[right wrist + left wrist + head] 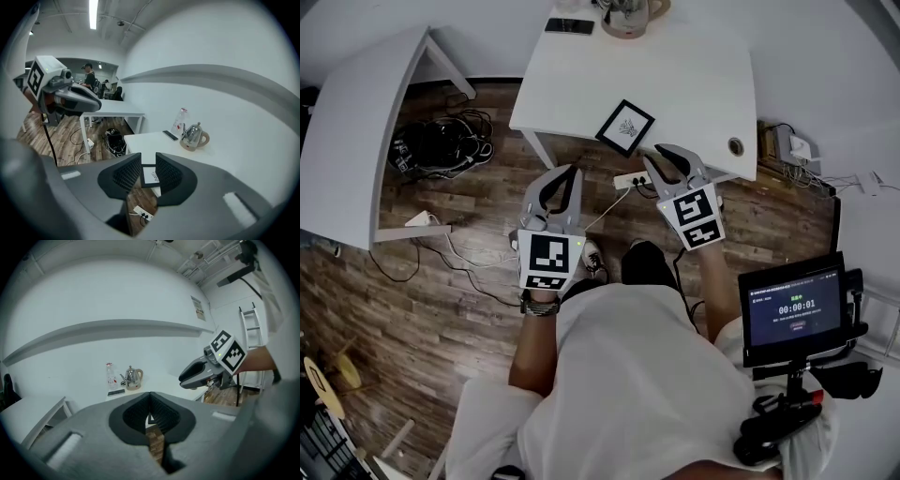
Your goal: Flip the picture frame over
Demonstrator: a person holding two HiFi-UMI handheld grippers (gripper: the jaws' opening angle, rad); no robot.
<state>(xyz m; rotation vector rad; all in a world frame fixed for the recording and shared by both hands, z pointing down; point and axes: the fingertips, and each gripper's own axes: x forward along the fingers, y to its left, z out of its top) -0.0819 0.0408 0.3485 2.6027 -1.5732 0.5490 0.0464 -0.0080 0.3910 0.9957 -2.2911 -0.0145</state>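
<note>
The picture frame [625,127], black-edged with a white printed picture, lies face up near the front edge of the white table [694,66]. My left gripper [574,171] hovers over the floor just short of that edge, left of the frame, its fingertips meeting. My right gripper [658,152] is at the table's edge just right of the frame, jaws apart with nothing between them. In the right gripper view the frame [151,176] shows beyond the gap of the right gripper [148,158]. In the left gripper view the left gripper [150,394] is shut, with the frame [151,419] beyond it.
A steel kettle [628,17] and a phone [569,26] sit at the table's far side, with a bottle [111,376] beside them. A second white table [356,122] stands to the left. Cables [441,145] and a power strip [630,180] lie on the wooden floor. A timer screen [794,309] is at the right.
</note>
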